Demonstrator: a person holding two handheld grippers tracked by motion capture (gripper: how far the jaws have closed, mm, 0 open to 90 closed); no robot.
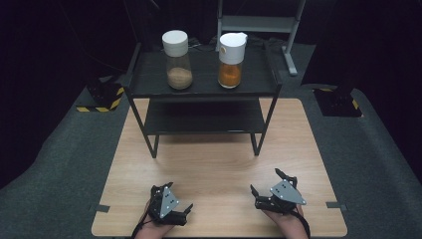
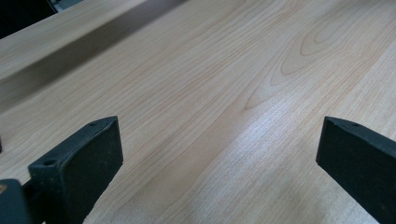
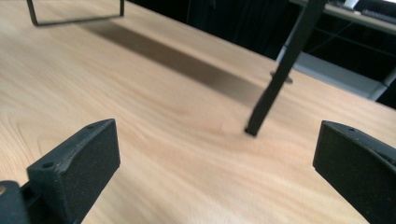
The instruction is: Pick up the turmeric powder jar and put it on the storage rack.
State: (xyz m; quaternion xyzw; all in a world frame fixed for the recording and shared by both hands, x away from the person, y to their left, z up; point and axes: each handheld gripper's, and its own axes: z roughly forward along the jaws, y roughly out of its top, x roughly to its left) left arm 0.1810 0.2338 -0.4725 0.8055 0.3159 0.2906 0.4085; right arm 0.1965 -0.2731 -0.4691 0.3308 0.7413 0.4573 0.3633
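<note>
Two white-lidded jars stand on the top of a black two-tier rack (image 1: 259, 82) at the far side of the wooden table (image 1: 214, 164). The left jar (image 1: 177, 62) holds tan powder and the right jar (image 1: 232, 62) holds orange powder. Near the front edge, my left gripper (image 1: 180, 197) rests low over the table, open and holding nothing. In the left gripper view, the left gripper (image 2: 219, 144) has bare wood between its jaws. My right gripper (image 1: 264, 180) is also open near the front right. In its own view, the right gripper (image 3: 217, 144) faces a rack leg (image 3: 275, 79).
The rack's lower shelf (image 1: 204, 117) is bare. Grey carpet (image 1: 59, 164) surrounds the table. A grey metal stand (image 1: 259, 22) is behind the rack, and black bases with yellow-black tape (image 1: 102, 97) sit on the floor at both sides.
</note>
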